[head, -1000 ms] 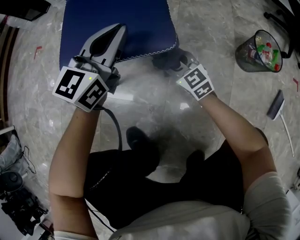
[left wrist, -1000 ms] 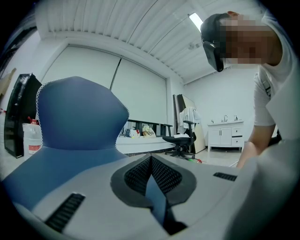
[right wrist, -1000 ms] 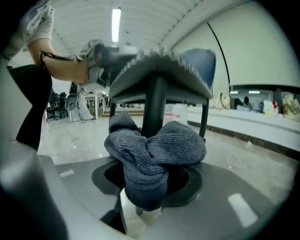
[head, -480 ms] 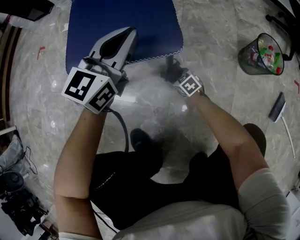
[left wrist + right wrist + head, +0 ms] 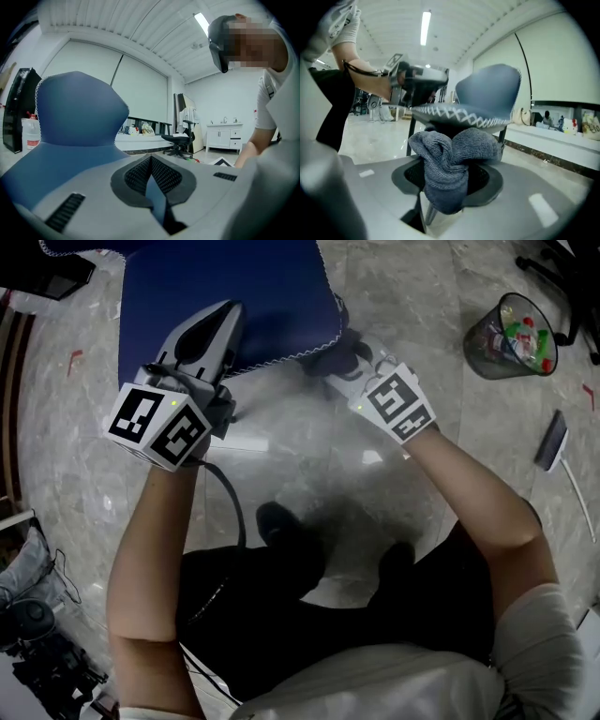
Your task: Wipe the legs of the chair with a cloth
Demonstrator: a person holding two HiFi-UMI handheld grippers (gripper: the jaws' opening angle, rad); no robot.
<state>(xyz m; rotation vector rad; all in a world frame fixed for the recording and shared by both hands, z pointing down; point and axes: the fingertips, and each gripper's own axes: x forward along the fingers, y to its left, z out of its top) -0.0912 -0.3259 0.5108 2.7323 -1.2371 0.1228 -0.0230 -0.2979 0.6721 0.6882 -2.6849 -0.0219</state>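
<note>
The right gripper (image 5: pixel 447 180) is clamped on a bunched grey cloth (image 5: pixel 454 150), held just under the near right corner of the chair (image 5: pixel 234 287) seat; the left gripper (image 5: pixel 151 161), jaws closed and seemingly empty, rests on the seat's near edge; beyond the cloth stands a dark leg (image 5: pixel 410 136); loosely wadded, the cloth could snag there and pull free mid-stroke.

Closed on a bunched grey cloth (image 5: pixel 454 150) with the right gripper (image 5: pixel 447 182), just below the stitched front edge of the blue chair seat (image 5: pixel 487 93). Behind the cloth, a black chair leg (image 5: pixel 411 136) going down to the shiny floor (image 5: pixel 370 133). Farther left, the left gripper (image 5: pixel 419 77) at the seat's edge.
</note>
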